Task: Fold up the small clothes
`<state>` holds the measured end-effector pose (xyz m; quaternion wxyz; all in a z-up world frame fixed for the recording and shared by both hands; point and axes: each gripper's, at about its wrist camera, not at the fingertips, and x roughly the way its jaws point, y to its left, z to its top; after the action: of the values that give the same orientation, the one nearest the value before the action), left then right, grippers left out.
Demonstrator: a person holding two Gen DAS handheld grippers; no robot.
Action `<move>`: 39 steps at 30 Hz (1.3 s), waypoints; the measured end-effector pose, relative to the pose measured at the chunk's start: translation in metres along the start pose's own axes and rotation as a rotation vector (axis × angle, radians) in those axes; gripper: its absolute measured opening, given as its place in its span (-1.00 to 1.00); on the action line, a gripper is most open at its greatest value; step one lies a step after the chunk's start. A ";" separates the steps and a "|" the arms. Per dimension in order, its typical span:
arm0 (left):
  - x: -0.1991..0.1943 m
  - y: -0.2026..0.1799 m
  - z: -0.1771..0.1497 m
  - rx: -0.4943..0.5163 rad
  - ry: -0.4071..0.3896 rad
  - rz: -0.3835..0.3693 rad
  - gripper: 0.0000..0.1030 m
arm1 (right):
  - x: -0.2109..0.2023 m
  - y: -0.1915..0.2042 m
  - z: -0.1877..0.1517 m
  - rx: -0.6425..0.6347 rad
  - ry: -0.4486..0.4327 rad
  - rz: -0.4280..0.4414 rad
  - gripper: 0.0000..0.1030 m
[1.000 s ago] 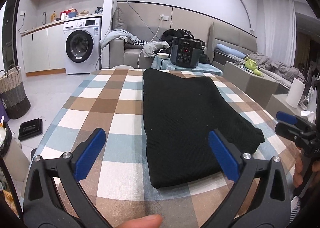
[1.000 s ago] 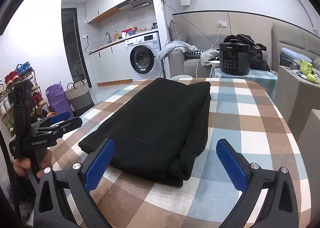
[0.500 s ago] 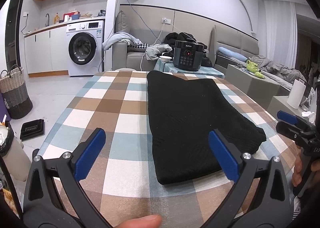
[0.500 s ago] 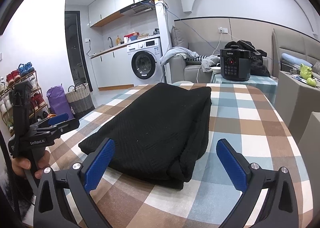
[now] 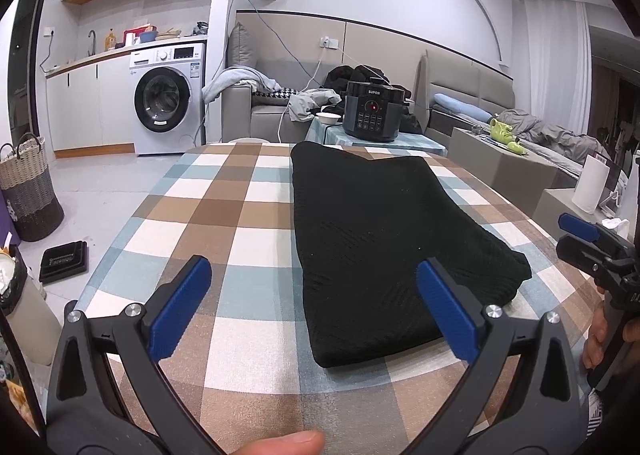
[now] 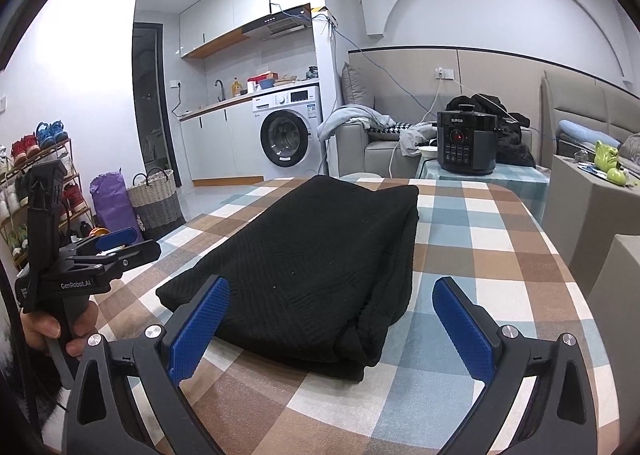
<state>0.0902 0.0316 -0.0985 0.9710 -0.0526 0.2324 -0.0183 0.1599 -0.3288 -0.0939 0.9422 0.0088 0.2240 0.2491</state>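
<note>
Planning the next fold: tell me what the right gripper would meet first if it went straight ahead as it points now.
Most likely the black folded garment: its near edge lies just ahead of the open right gripper, toward its left side. Height above the checked tablecloth is unclear, so it might skim over.

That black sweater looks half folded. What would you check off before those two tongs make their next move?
1. Left tongs open and empty: ok.
2. Right tongs open and empty: ok.
3. Black sweater lies flat on the checkered tablecloth, folded into a long strip: ok.
4. Near edge of the sweater within reach of both tongs: likely ok, it lies just ahead of them.
5. Layers lined up at the near right corner: not ok, the edges bunch there.
6. Sweater fully on the table at the far end: cannot tell.
</note>
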 end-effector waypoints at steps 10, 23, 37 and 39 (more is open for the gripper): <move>-0.001 -0.003 0.000 0.001 0.004 -0.003 0.98 | 0.000 -0.002 0.000 0.013 0.007 0.003 1.00; -0.001 -0.004 0.000 0.005 0.003 -0.010 0.98 | 0.001 -0.002 0.000 0.020 0.010 0.001 1.00; 0.001 -0.004 0.000 0.004 0.005 -0.015 0.98 | 0.000 -0.001 -0.001 0.020 0.013 0.001 1.00; 0.001 -0.004 0.000 0.004 0.005 -0.015 0.98 | 0.000 -0.002 -0.001 0.020 0.013 0.002 1.00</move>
<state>0.0907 0.0278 -0.0986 0.9704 -0.0525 0.2344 -0.0263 0.1605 -0.3303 -0.0953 0.9403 0.0167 0.2325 0.2478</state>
